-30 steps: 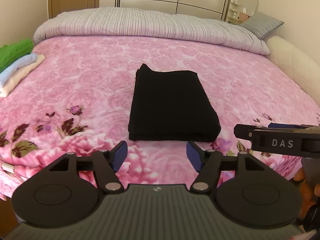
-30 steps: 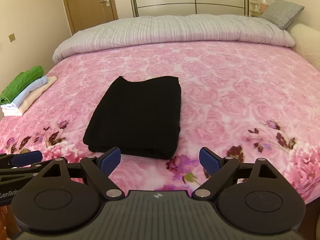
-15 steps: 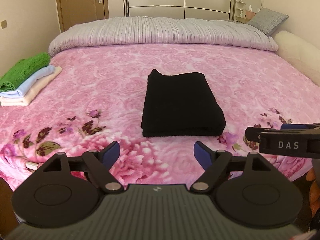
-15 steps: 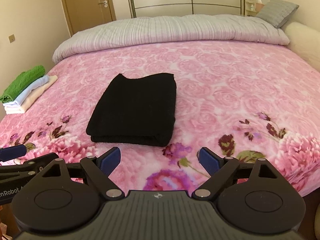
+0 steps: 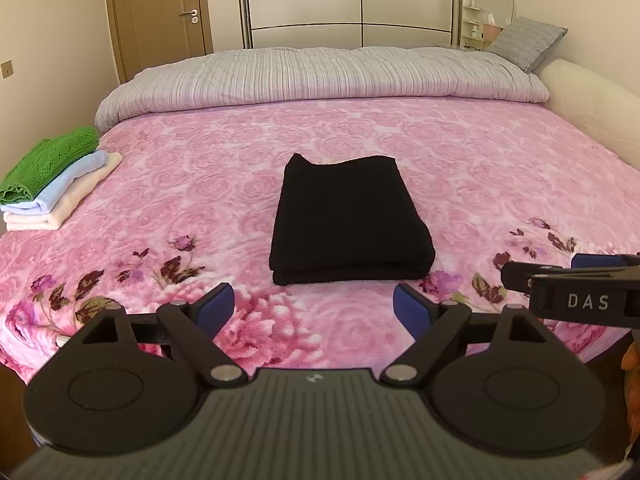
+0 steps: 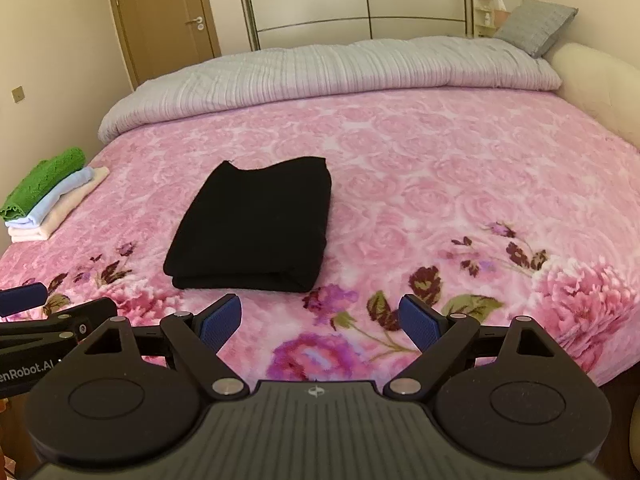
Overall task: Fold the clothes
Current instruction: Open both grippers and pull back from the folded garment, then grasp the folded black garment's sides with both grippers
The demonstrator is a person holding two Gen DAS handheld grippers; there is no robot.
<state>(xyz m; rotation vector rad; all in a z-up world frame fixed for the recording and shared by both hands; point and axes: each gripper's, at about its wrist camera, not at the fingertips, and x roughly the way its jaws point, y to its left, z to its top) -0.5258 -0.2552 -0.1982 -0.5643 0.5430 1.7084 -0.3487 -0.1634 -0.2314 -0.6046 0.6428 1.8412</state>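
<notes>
A black garment (image 5: pixel 348 220) lies folded into a neat rectangle on the pink floral blanket (image 5: pixel 200 184); it also shows in the right wrist view (image 6: pixel 256 224). My left gripper (image 5: pixel 314 308) is open and empty, hovering at the bed's near edge, short of the garment. My right gripper (image 6: pixel 320 318) is open and empty, near the bed's front edge, to the right of the garment. The right gripper shows at the right of the left wrist view (image 5: pixel 576 276), and the left gripper at the left of the right wrist view (image 6: pixel 40 312).
A stack of folded clothes, green on top (image 5: pixel 52 176), sits at the bed's left edge. A grey striped duvet (image 5: pixel 320 76) lies along the far side. A cream headboard (image 5: pixel 596 108) and grey pillow (image 5: pixel 528 40) are at right. A door and wardrobe stand behind.
Both grippers have pulled back from the folded black garment toward the bed's near edge and risen. The garment has stayed in place. Both stay open.
</notes>
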